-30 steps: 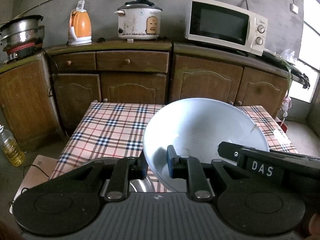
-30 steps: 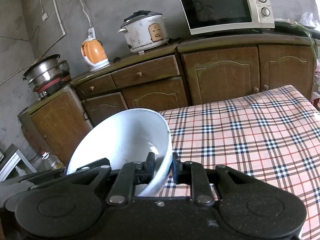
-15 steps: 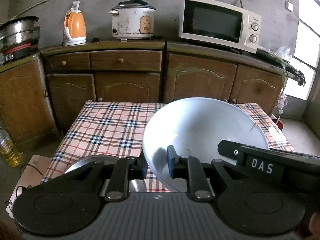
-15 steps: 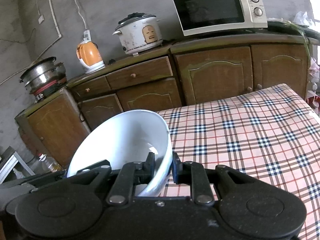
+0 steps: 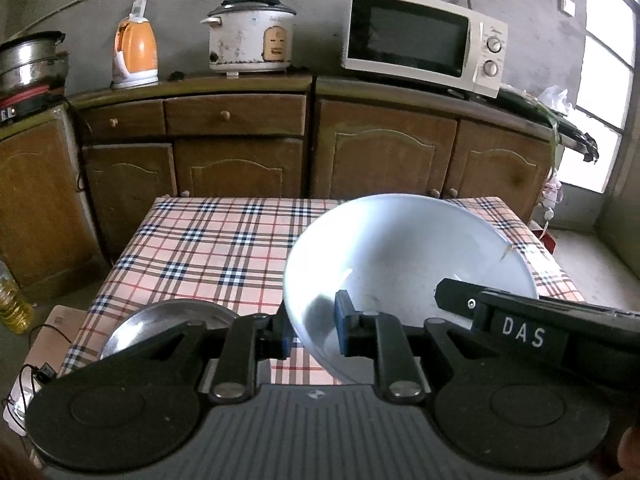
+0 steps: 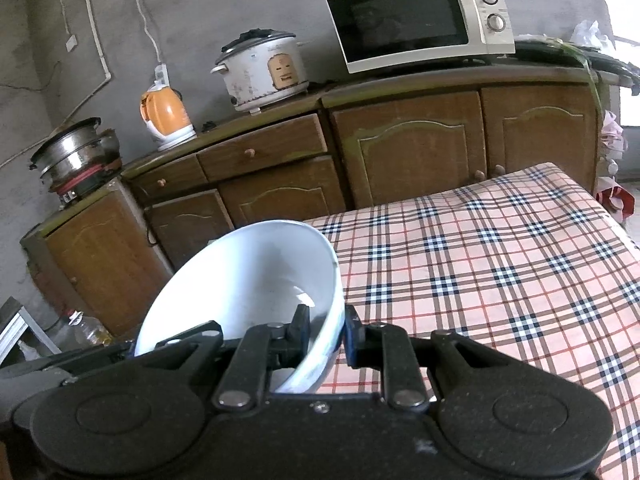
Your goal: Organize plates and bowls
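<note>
The left gripper (image 5: 310, 330) is clamped on the near rim of a white bowl (image 5: 412, 256), one pad inside the wall and one outside; the right gripper (image 6: 326, 334) pinches the same bowl (image 6: 256, 276) at another stretch of its rim, again with a pad on each face; its black body, lettered DAS, reaches into the left wrist view from the right. The bowl is tilted, with its open side turned toward the left camera, and it is held over the near part of a table under a pink plaid tablecloth (image 5: 208, 240). Just beside the left gripper, low on the left, a shallow metal dish (image 5: 168, 320) lies on the cloth; it is half hidden by the gripper frame, so it may be a plate or a lid.

Beyond the table stands a run of brown wooden cabinets (image 5: 384, 152); on their top, from left to right, sit an orange kettle (image 5: 134, 56), a white rice cooker (image 5: 250, 36) and a cream microwave (image 5: 424, 38); further left a steel pot (image 5: 30, 60) rests on a burner. A bottle of yellow oil (image 5: 12, 300) stands on the floor at the left edge; a window (image 5: 604, 72) lights the right side.
</note>
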{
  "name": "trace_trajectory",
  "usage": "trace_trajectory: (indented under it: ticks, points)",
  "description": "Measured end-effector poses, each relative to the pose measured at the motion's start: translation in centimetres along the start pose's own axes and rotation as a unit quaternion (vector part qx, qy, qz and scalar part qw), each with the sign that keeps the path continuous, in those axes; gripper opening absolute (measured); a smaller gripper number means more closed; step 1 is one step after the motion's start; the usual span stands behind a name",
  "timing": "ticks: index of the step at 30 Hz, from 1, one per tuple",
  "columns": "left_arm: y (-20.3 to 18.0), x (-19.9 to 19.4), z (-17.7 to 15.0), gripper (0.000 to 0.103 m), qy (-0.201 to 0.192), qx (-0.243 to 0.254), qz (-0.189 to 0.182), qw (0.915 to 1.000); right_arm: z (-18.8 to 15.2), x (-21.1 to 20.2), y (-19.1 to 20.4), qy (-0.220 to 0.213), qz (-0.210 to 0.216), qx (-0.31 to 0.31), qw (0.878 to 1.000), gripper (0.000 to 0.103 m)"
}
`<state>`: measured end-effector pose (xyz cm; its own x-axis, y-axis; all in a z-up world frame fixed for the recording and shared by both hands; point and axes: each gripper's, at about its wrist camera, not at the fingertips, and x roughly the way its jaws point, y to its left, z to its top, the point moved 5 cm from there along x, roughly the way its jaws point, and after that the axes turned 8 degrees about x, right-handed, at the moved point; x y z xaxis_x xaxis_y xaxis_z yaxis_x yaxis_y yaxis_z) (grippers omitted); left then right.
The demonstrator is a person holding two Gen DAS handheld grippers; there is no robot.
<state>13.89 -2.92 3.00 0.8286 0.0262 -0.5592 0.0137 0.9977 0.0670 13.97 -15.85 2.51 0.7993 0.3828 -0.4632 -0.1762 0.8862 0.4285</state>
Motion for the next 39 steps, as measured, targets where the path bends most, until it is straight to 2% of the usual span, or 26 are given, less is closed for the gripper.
trace_trajectory:
  ticks: [39]
  points:
    - [-1.7, -1.5, -1.6, 0.021, -0.004, 0.008, -0.006, 0.9999, -1.7, -2.5, -1.4, -0.005, -0.01, 0.002, 1.0, 0.023]
